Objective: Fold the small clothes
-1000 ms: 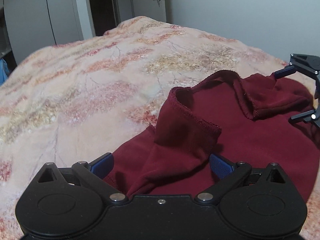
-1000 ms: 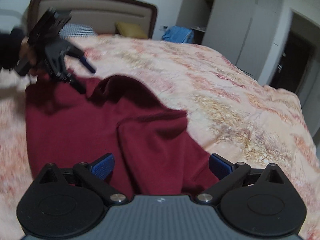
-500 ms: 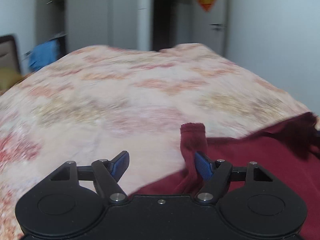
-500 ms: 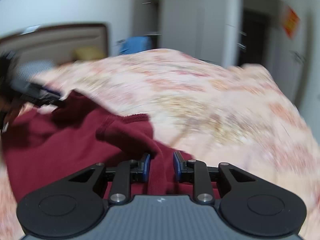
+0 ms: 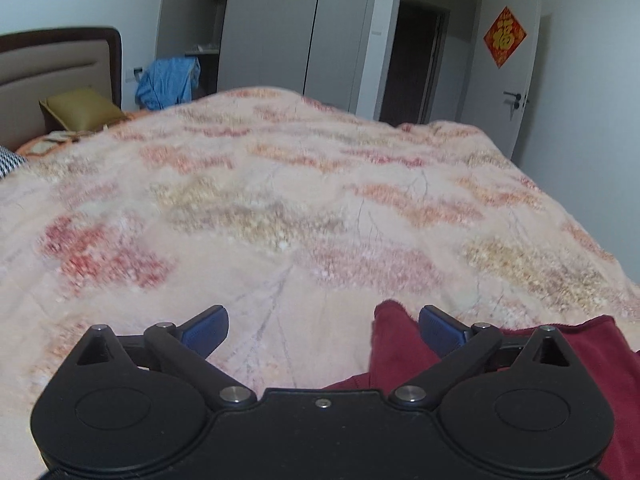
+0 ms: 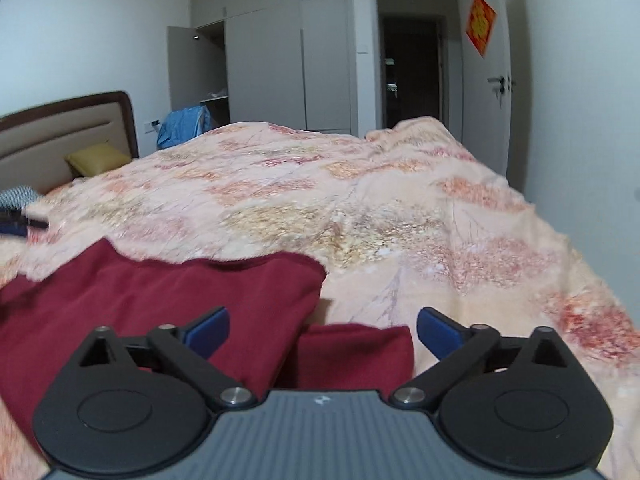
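A dark red garment [image 6: 180, 292] lies spread on the floral bedspread [image 6: 360, 208], its far edge folded flat. My right gripper [image 6: 322, 324] hovers over its right end with jaws opening wide. A red flap [image 6: 356, 352] lies loose between the fingers, and no pad presses it. In the left wrist view the garment [image 5: 600, 360] fills the lower right corner. A narrow red strip [image 5: 394, 340] rises just inside the right finger [image 5: 434, 322] of my left gripper [image 5: 322, 320]. Its jaws are also opening wide, over bare bedspread [image 5: 280, 200].
A padded headboard [image 5: 52, 68] and a yellow pillow [image 5: 80, 108] are at the far left. A blue cloth [image 5: 168, 82] hangs by the open wardrobe [image 5: 280, 28]. A dark doorway [image 5: 412, 64] and a white door [image 5: 516, 80] stand beyond the bed's far edge.
Both grippers closed in around folds of the red garment half a second ago and now stand wide apart. The raised cloth has dropped flat, and both views have swung toward the wardrobe.
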The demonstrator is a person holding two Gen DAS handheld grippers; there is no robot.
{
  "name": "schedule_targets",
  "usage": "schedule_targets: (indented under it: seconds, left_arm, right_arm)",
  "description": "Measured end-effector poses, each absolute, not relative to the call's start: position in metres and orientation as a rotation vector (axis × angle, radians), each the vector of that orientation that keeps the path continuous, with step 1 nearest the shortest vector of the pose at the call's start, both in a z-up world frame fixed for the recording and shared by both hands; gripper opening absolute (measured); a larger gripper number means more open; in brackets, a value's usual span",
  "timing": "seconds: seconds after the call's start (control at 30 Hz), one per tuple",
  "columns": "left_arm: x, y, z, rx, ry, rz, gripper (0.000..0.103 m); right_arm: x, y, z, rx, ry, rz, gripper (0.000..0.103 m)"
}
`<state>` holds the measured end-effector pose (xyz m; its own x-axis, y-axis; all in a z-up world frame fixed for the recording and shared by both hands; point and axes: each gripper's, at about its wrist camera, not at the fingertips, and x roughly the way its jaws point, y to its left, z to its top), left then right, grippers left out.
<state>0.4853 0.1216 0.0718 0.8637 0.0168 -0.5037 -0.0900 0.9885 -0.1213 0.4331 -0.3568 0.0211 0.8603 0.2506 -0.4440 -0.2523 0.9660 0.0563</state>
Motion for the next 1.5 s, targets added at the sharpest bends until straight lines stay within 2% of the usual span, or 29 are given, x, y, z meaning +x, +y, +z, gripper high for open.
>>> schedule_targets:
  seconds: [0.2,0.37,0.5,0.67,1.0,1.23,1.5]
  left_arm:
    - [0.431,0.122,0.122,-0.108,0.435,0.098,0.102]
    - [0.377,0.135,0.155,-0.078,0.400,0.140,0.102]
    - [0.335,0.150,0.160,-0.088,0.415,0.172,0.102]
    - [0.290,0.166,0.135,-0.137,0.460,0.201,0.102]
    - [0.240,0.172,0.046,-0.292,0.568,0.170,0.102]
    - [0.247,0.147,-0.001,-0.394,0.617,0.092,0.102]
    - [0.279,0.113,-0.006,-0.410,0.613,0.027,0.102]
  right_arm:
    - [0.406,-0.351,-0.007,-0.125,0.564,0.125,0.103]
    - [0.387,-0.381,-0.023,0.062,0.591,0.098,0.103]
    - [0.365,-0.391,-0.019,0.152,0.572,0.099,0.103]
    - [0.332,-0.372,-0.007,0.133,0.513,0.160,0.103]
    - [0.271,-0.310,-0.006,0.056,0.452,0.269,0.103]
    - [0.247,-0.280,-0.026,0.047,0.464,0.274,0.103]
    - [0.244,-0.266,-0.033,0.031,0.470,0.240,0.103]
